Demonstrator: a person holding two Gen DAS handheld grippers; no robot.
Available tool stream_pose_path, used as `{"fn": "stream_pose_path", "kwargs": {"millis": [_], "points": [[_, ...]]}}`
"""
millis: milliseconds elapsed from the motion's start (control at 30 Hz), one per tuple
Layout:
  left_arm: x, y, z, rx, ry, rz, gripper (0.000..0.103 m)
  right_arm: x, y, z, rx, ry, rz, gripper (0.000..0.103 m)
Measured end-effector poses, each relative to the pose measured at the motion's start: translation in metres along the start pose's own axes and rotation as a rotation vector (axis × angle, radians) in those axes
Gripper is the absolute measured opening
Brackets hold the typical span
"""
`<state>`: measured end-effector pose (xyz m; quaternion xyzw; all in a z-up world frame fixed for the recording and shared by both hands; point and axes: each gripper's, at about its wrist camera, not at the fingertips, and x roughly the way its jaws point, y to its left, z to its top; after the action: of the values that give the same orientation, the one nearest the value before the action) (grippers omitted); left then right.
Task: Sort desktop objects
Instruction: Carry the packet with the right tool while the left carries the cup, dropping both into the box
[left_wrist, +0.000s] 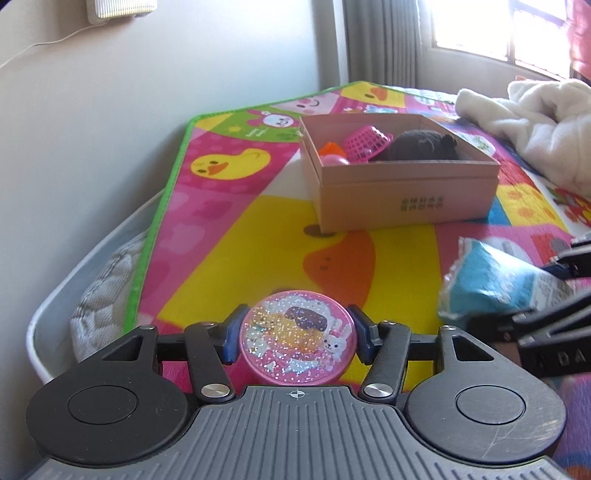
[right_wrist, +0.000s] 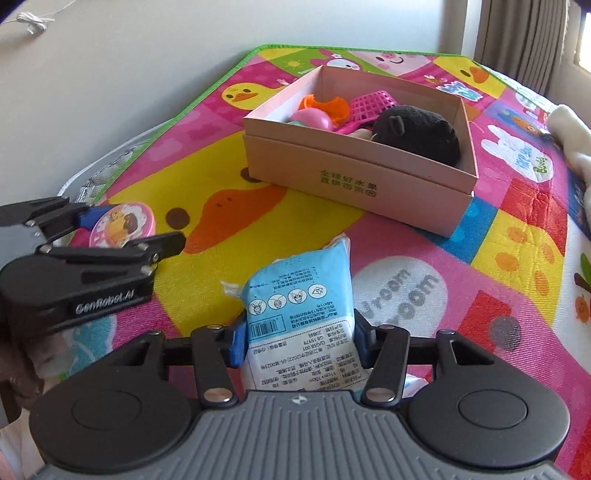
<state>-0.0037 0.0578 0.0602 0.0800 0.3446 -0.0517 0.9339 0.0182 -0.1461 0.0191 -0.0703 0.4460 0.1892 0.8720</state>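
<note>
Spread across the whole surface: a bright play mat (right_wrist: 424, 258) with ducks, rabbits and "vroom" lettering, green-edged, lying against a pale wall (left_wrist: 110, 129). Bunched at the mat's far right edge by the window: a white fleece blanket (left_wrist: 535, 118). Toward the back of the mat, well apart from both tongs: an open pink cardboard box (right_wrist: 354, 184) with printed characters on its front wall. Inside it, a black plush toy (right_wrist: 417, 133) filling the right side, a pink mesh basket (right_wrist: 369, 103) tipped over behind it, an orange plastic piece (right_wrist: 328, 105) and a pink ball-like shape (right_wrist: 310, 120) on the left. Nothing but open mat between the box and the two held things.

Nearer, right tongs (right_wrist: 299, 343) clamped on the sides of a blue-and-white tissue pack (right_wrist: 295, 306), blue pads pressing in at its lower half, the pack's top end pointing toward the box. Left of it, just beside, left tongs (left_wrist: 297, 338) closed on a round pink glitter tin (left_wrist: 297, 338) with a cartoon lid, pads touching its rim at both sides, low over the yellow duck print. Each pair of tongs visible at the edge of the other's view, close but not touching.
</note>
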Motion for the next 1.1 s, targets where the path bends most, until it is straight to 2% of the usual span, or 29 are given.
{"fn": "stream_pose_path", "kwargs": {"millis": [267,433,533,567,633,667,733,833,1000,1100], "points": [[-0.005,0.000,-0.012,0.003,0.037,0.025,0.062,0.002,0.014,-0.003,-0.036,0.007,-0.011,0.055],[0.000,0.005,-0.008,-0.010,0.031,0.041,0.072,0.006,0.025,-0.002,-0.070,0.006,0.003,0.055],[0.006,0.006,-0.003,-0.006,0.023,0.035,0.073,0.009,0.030,0.000,-0.087,0.006,0.011,0.055],[0.008,0.006,-0.002,-0.004,0.022,0.031,0.071,0.010,0.032,0.001,-0.094,0.008,0.012,0.056],[0.011,0.007,-0.002,0.000,0.025,0.024,0.051,0.012,0.036,0.003,-0.103,0.020,0.005,0.056],[0.012,0.008,-0.001,0.005,0.026,0.028,0.049,0.013,0.038,0.005,-0.104,0.028,0.010,0.056],[0.009,0.011,-0.001,0.018,0.016,0.031,0.048,0.014,0.042,0.011,-0.107,0.047,0.033,0.056],[0.004,0.020,-0.002,0.038,-0.009,0.079,0.048,0.018,0.055,0.018,-0.136,0.062,0.039,0.056],[0.004,0.049,-0.005,-0.020,0.008,0.119,0.048,0.026,0.082,0.029,-0.184,0.071,0.049,0.056],[-0.001,0.058,-0.008,-0.040,0.002,0.119,0.048,0.028,0.098,0.031,-0.225,0.073,0.045,0.056]]}}
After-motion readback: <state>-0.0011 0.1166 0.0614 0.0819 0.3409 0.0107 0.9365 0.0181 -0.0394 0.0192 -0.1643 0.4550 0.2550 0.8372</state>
